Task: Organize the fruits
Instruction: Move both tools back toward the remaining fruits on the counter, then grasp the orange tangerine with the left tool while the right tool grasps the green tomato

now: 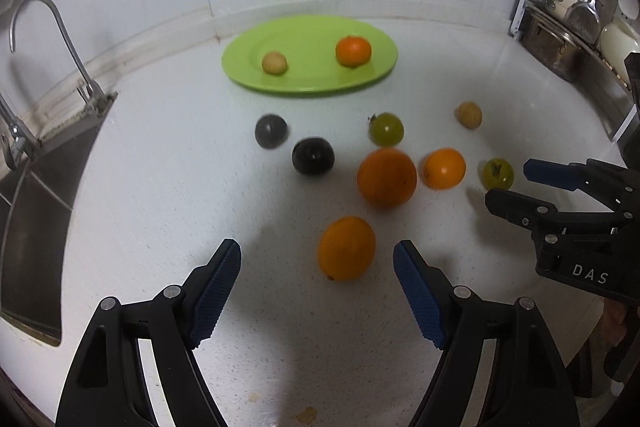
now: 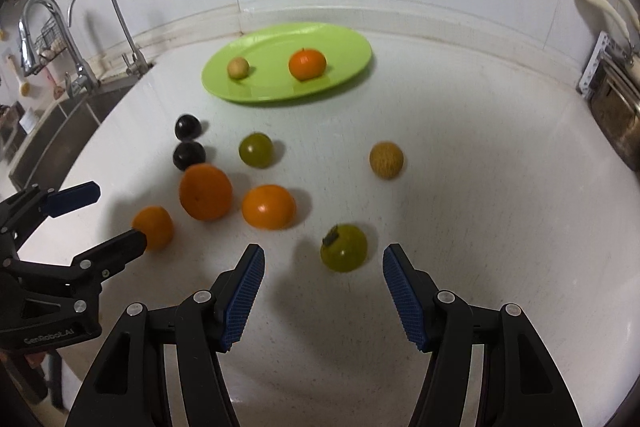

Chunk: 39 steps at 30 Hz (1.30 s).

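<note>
Left gripper [image 1: 318, 261]: jaws spread wide, holding nothing, low over the white desk [image 1: 200, 227]; it also shows at the left edge of the right wrist view [image 2: 116, 215].
Nearest orange [image 1: 346, 247]: on the desk just ahead of the left gripper's fingertips, in line with the gap between them, touching neither pad.
Right gripper [image 2: 323, 261]: jaws wide apart, empty; it enters the left wrist view from the right [image 1: 508, 187].
Near green tomato [image 2: 344, 247]: on the desk, dark stem up, just ahead of the right gripper's fingertips, touching neither.
Large orange [image 1: 386, 177]: beyond the nearest orange, with a smaller orange [image 1: 445, 168] just beside it on its right.
Far green tomato [image 1: 386, 127]: on the desk behind the large orange.
Dark plums: one [image 1: 313, 155] left of the large orange, the other [image 1: 271, 130] just behind it, towards the plate.
Tan round fruit [image 1: 468, 114]: alone on the desk, well apart to the right.
Green plate [image 1: 360, 75]: at the back of the desk near the wall, carrying a tangerine [image 1: 353, 51] on the right and a small tan fruit [image 1: 274, 63] on the left, apart from each other.
Sink [image 1: 36, 195]: set into the desk at the left, with a curved tap [image 1: 60, 27] behind it.
Dish rack [image 1: 560, 39]: at the back right, with utensils.
</note>
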Motion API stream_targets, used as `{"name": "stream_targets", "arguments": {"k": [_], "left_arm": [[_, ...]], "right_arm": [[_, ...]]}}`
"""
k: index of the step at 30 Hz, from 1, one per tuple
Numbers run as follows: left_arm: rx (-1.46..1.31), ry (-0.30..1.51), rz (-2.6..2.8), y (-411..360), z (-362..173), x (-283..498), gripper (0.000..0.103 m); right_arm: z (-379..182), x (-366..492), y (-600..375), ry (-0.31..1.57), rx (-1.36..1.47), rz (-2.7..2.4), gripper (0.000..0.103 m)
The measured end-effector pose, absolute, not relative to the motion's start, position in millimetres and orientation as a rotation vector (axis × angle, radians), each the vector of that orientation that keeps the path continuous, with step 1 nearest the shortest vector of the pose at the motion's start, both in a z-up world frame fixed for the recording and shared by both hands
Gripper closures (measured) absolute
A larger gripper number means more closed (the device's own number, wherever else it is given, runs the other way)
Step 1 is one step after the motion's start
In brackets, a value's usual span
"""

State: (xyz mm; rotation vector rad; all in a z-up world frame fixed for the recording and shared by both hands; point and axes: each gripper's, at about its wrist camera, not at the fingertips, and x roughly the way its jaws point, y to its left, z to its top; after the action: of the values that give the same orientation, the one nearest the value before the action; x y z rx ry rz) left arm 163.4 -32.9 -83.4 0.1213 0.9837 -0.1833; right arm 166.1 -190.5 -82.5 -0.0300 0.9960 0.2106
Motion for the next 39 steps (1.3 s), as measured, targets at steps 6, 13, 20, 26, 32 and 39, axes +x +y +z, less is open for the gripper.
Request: {"name": "stream_targets", "arguments": {"k": [6, 13, 20, 26, 32, 39], "left_arm": [[0.128, 1.006, -0.197, -36.5, -92.7, 165.7, 0.038], [0.103, 1.038, -0.238, -37.8, -99.2, 171.0, 0.059], [0.102, 1.047, -0.268, -38.7, -101.5, 173.2, 0.07], [0.109, 1.042, -0.276, -39.0, -99.4, 173.6, 0.07], [0.115, 1.009, -0.286, -38.7, -89.3, 171.3, 0.07], [0.116, 0.944, -0.298, -37.8, -67.3, 168.1, 0.07]], "right_arm": [[-90.8, 168.3, -195.3, 1.016, -0.027, 0.191, 0.043], [-95.4, 172.8, -201.2, 1.032, -0.013, 0.189, 0.058], [-97.9, 175.5, -199.7, 1.042, -0.011, 0.2, 0.069], [-97.7, 176.6, -198.7, 1.036, -0.009, 0.2, 0.074], [-90.6, 172.2, -197.1, 1.017, 0.003, 0.21, 0.074], [-71.4, 164.3, -191.0, 0.975, 0.02, 0.239, 0.075]]}}
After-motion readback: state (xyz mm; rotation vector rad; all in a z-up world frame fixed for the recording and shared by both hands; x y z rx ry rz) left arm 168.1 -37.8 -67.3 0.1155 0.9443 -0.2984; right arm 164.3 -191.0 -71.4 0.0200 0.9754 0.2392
